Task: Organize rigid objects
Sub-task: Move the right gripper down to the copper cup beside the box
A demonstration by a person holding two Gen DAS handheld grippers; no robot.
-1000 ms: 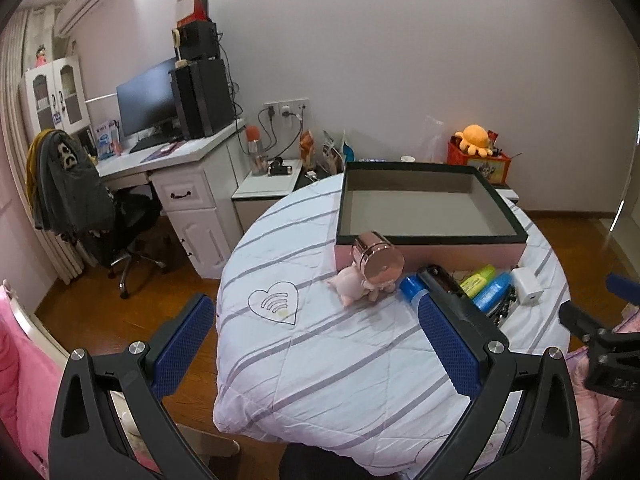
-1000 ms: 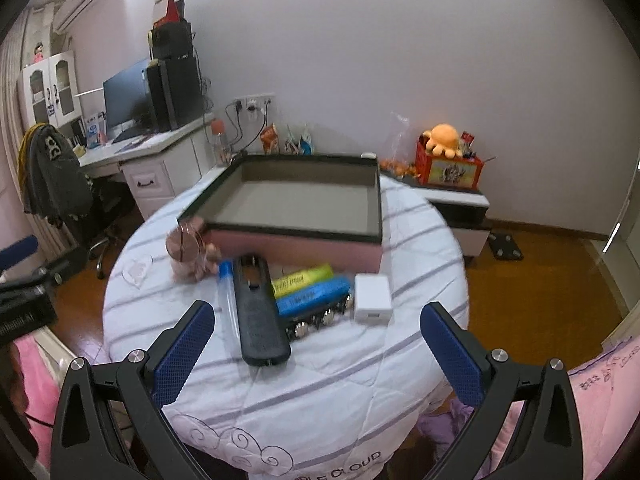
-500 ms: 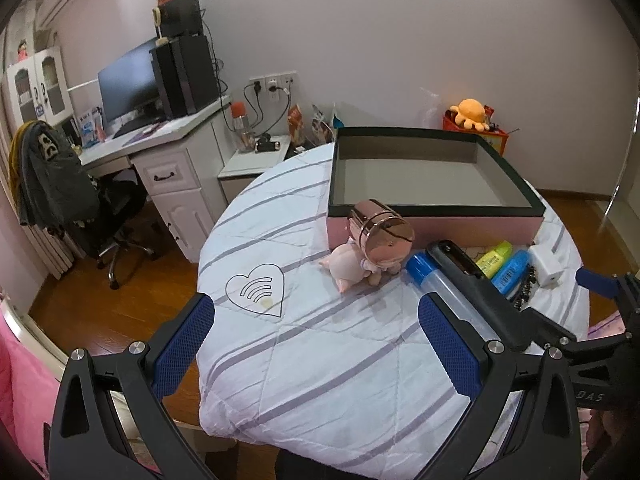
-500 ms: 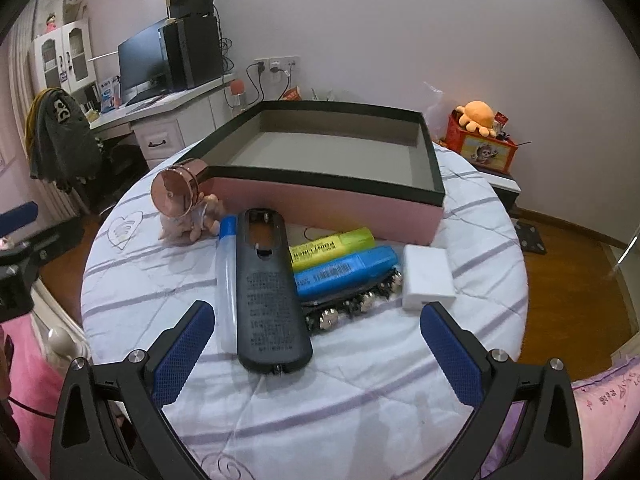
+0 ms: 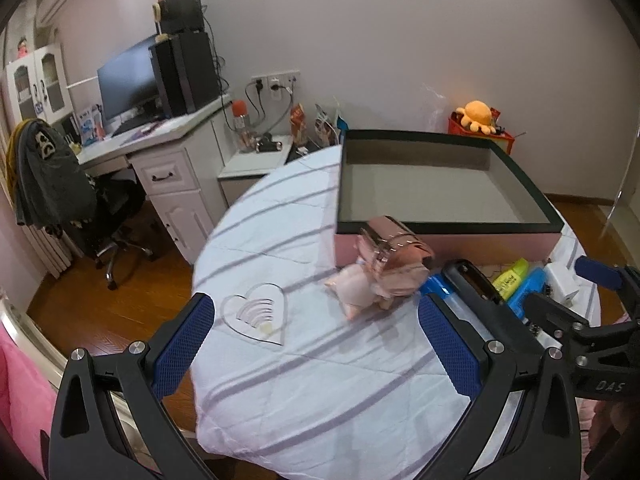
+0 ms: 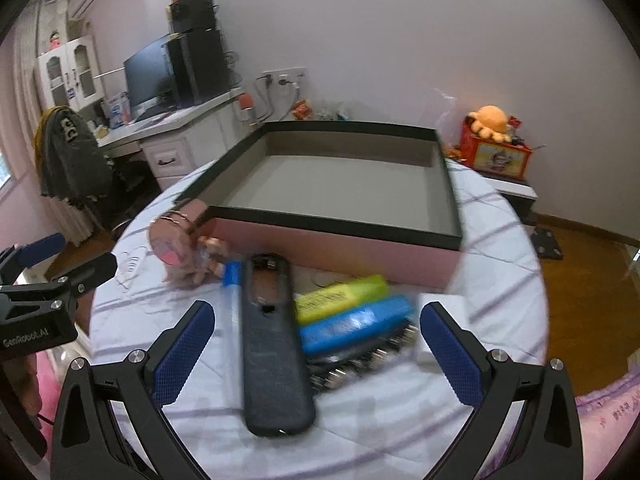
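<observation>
Approach phase imo, nothing picked yet. Pink box (image 6: 336,248) w/ dark rim sits empty on the table (image 5: 320,380); all the rigid stuff lies in a row along its near wall: black remote (image 6: 274,344) face-down w/ open battery bay, clear tube w/ blue cap (image 6: 232,280) just left of it, yellow marker (image 6: 344,292) + blue marker (image 6: 356,324) on its right, studded strip touching the blue one. Pink toy w/ rose-gold cap (image 5: 384,268) at box's near-left corner. R gripper (image 6: 316,356) wide open, holding nothing, lined up over the remote, prob first target. Next: drop, straddle remote across its narrow width, close. L gripper (image 5: 316,340) also fully open, empty, above the cloth short of the toy. R view is blurry.
</observation>
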